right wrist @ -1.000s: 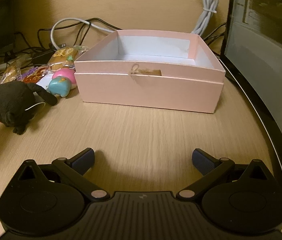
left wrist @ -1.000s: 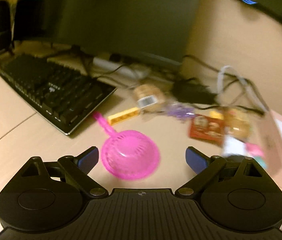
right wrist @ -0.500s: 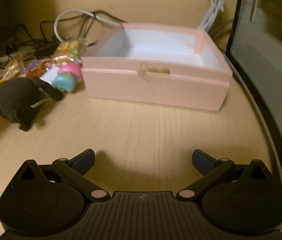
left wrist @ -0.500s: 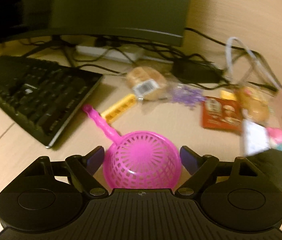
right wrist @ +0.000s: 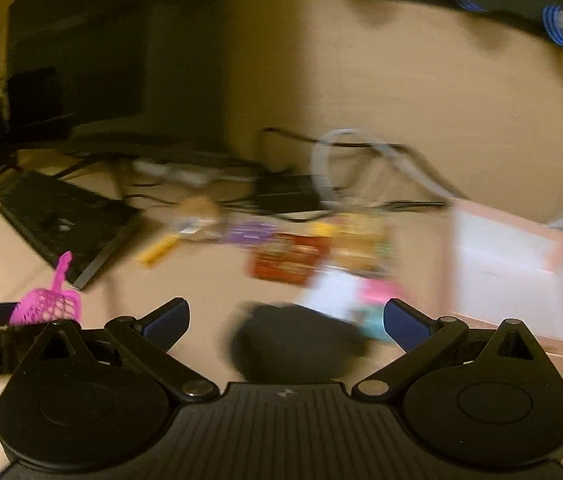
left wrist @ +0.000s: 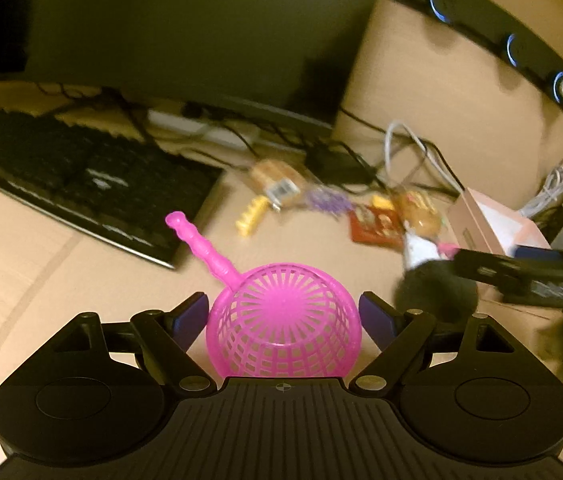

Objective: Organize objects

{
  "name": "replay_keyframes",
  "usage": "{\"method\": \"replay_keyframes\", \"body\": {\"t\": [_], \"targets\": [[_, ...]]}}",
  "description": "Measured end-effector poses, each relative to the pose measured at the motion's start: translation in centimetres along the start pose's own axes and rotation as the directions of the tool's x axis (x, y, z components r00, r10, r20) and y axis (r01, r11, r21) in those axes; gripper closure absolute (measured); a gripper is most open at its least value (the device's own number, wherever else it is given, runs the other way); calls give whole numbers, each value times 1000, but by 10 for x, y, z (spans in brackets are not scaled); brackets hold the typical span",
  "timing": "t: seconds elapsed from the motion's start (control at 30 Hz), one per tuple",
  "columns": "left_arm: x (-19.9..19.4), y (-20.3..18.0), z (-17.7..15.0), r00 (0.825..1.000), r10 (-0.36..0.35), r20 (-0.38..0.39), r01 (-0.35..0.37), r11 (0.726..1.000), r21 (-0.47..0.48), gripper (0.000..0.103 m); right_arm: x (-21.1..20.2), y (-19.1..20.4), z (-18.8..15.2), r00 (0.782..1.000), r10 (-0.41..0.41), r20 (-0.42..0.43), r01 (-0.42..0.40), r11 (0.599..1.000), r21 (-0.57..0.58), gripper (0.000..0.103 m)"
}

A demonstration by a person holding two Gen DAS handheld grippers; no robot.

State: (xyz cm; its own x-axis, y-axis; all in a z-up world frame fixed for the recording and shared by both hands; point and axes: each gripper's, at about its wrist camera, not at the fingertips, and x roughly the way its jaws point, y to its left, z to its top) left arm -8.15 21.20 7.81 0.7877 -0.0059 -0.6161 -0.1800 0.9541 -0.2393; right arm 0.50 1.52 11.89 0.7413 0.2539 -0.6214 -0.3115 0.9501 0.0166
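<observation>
The left hand-held gripper [left wrist: 283, 314] brackets the pink strainer [left wrist: 283, 322], its jaws having just been closing, and they seem clenched on the bowl's sides, likely for carrying it to the pink box [left wrist: 493, 228] near the bench's right edge. The right hand-held gripper [right wrist: 286, 316] hangs released over the black plush toy [right wrist: 293, 344], likely because that comes next.

Motion blur smears the snack packets [right wrist: 285, 264] beyond reading.
</observation>
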Motion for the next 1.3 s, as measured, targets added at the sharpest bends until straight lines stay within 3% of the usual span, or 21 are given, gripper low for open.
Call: {"method": "replay_keyframes", "body": {"t": [0.13, 0.2, 0.27, 0.33, 0.4, 0.53, 0.83, 0.93, 1.03, 1.1, 1.17, 1.23, 1.3], "targets": [[-16, 41, 8, 1000, -5, 20, 6, 997, -76, 16, 43, 54, 28, 994, 97, -59, -97, 995, -6, 1], [-17, 62, 8, 1000, -18, 4, 18, 992, -122, 16, 77, 79, 40, 988, 128, -83, -129, 992, -11, 13], [-19, 77, 7, 1000, -17, -7, 15, 990, -142, 16, 113, 96, 47, 986, 119, -118, -121, 993, -9, 38], [-25, 90, 7, 1000, -9, -8, 8, 988, -153, 16, 143, 105, 49, 982, 111, -150, -111, 994, 9, 53], [-30, 101, 9, 1000, -14, -1, 13, 986, -169, 16, 164, 112, 49, 979, 110, -172, -109, 994, 18, 60], [-32, 117, 17, 1000, -6, 13, 8, 984, -180, 16, 187, 119, 46, 975, 95, -200, -95, 995, 9, 86], [-5, 97, 33, 992, -127, 13, 128, 982, -137, 16, 131, 71, 12, 962, -21, -273, 26, 1000, 12, 86], [5, 81, 31, 985, -172, -1, 171, 979, -110, 16, 104, 54, 3, 965, -72, -252, 74, 997, -3, 87], [10, 67, 29, 981, -194, -21, 191, 977, -93, 16, 85, 49, 6, 975, -64, -213, 49, 996, -72, 85], [6, 62, 26, 977, -212, -27, 209, 974, -88, 16, 80, 55, 15, 987, -67, -143, 42, 985, -168, 71], [1, 59, 23, 976, -213, -36, 211, 975, -68, 16, 84, 68, 29, 995, -59, -80, 37, 966, -254, 26], [-6, 60, 20, 978, -205, -47, 202, 978, -59, 16, 99, 83, 45, 999, -20, -40, 6, 947, -322, 17], [-14, 62, 19, 980, -193, -48, 190, 980, -54, 16, 125, 100, 59, 999, -11, -43, -6, 923, -384, 17]]}}
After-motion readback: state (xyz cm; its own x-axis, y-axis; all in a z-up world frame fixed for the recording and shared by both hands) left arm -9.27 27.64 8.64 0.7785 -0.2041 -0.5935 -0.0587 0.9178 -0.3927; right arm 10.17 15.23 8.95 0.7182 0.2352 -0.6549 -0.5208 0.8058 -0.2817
